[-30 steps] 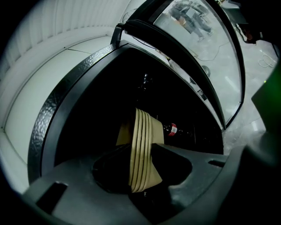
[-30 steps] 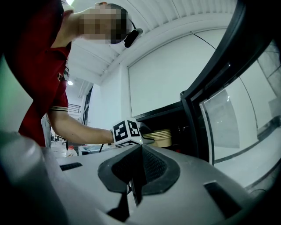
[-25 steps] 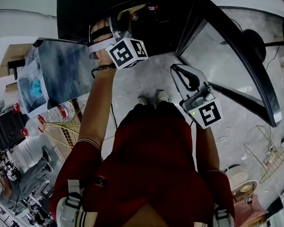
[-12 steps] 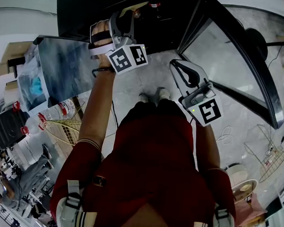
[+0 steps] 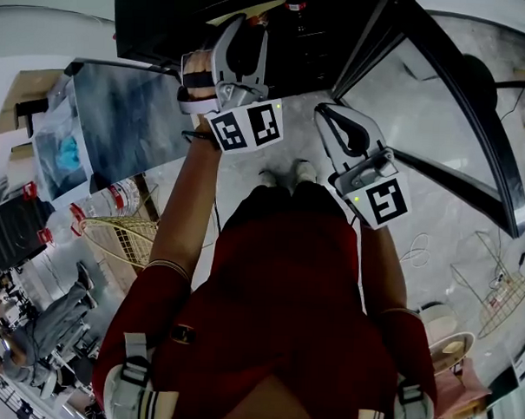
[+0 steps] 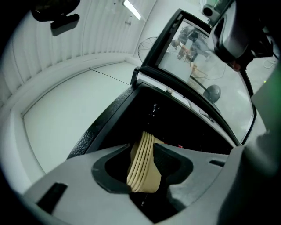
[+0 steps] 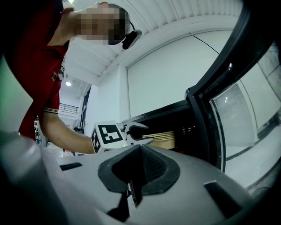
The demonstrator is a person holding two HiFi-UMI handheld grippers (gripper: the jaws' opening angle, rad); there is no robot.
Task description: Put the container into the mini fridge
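A beige ribbed container (image 6: 142, 165) sits edge-on between the jaws of my left gripper (image 6: 147, 176), which is shut on it. In the head view my left gripper (image 5: 244, 25) reaches into the open front of the black mini fridge (image 5: 313, 41), and a strip of the container (image 5: 249, 10) shows past its fingers. The right gripper view shows the container (image 7: 160, 137) at the fridge opening beside the left gripper's marker cube (image 7: 107, 134). My right gripper (image 5: 325, 118) hangs shut and empty by the open glass door (image 5: 441, 108).
A shiny grey box (image 5: 118, 124) stands left of the fridge, with water bottles (image 5: 115, 202) and a wire basket (image 5: 114, 237) below it. A fan base (image 5: 477, 79) and a wire rack (image 5: 502, 284) lie right. My feet (image 5: 286, 175) face the fridge. A bystander (image 5: 49, 325) stands lower left.
My left gripper has swung right and up into the fridge opening with the container, rolling as it went. The right gripper has stayed put.
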